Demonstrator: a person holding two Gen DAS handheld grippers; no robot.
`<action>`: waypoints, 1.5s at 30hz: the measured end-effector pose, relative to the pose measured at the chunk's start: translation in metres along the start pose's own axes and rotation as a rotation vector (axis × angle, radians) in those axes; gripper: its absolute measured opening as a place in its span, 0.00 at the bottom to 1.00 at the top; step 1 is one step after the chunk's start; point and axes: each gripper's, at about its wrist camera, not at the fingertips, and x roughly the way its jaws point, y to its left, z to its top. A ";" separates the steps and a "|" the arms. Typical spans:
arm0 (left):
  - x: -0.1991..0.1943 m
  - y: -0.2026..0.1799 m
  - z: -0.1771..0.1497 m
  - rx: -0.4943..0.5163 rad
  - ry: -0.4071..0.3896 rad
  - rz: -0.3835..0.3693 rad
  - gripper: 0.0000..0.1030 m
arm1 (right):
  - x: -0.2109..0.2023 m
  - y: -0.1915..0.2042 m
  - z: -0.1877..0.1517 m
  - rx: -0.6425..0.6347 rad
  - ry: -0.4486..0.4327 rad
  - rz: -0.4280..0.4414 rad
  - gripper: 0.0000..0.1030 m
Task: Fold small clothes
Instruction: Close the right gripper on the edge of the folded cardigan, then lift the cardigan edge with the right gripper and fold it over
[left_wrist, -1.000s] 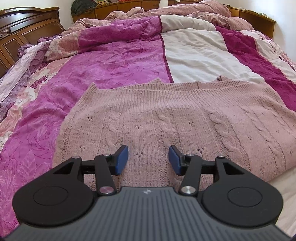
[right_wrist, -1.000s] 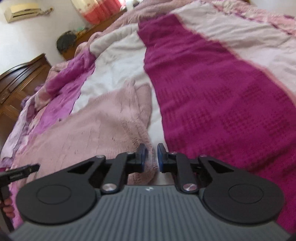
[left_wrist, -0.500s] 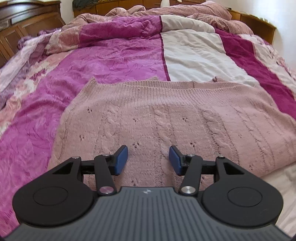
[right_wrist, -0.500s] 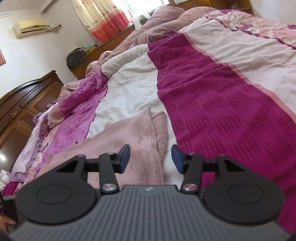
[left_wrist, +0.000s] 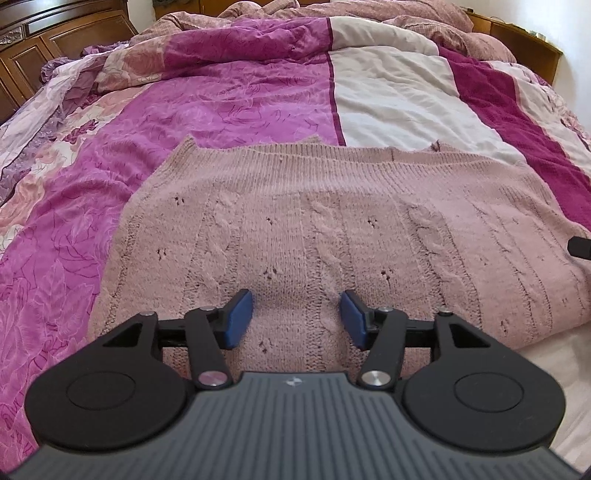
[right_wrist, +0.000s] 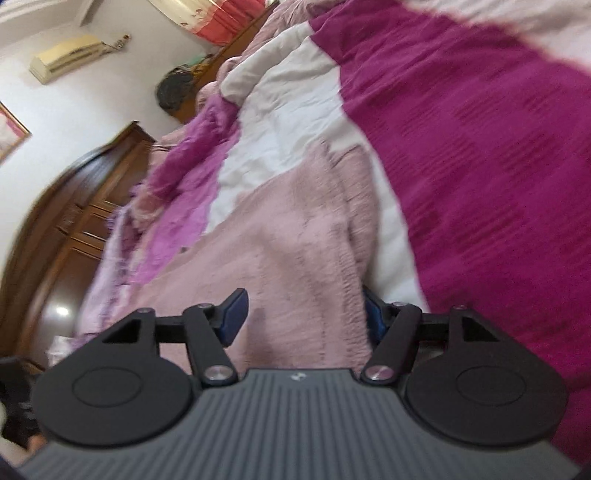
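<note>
A wide bed (left_wrist: 388, 96) under a magenta, cream and floral quilt fills the room, dark carved wood at upper left. The dusty-pink cable-knit sweater (left_wrist: 332, 229) lies flat mid-frame. Left tool (left_wrist: 296, 317) and right tool (right_wrist: 303, 315) are both opening over the knit, gripping nothing. On that soft quilt, a pinch could snag bedding too.

Home bedroom: quilted bed (left_wrist: 388, 96), wooden wardrobe (right_wrist: 74, 221) (air conditioner (right_wrist: 66, 57) above).
</note>
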 end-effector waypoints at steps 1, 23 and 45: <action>0.001 -0.001 0.000 0.004 0.002 0.006 0.62 | 0.002 0.000 -0.002 0.000 -0.006 0.004 0.63; 0.001 -0.006 0.004 -0.021 0.042 0.046 0.64 | -0.004 -0.031 -0.008 0.128 -0.043 0.095 0.28; -0.007 -0.003 0.002 -0.024 0.058 0.058 0.65 | -0.012 -0.024 -0.011 0.181 -0.116 0.149 0.25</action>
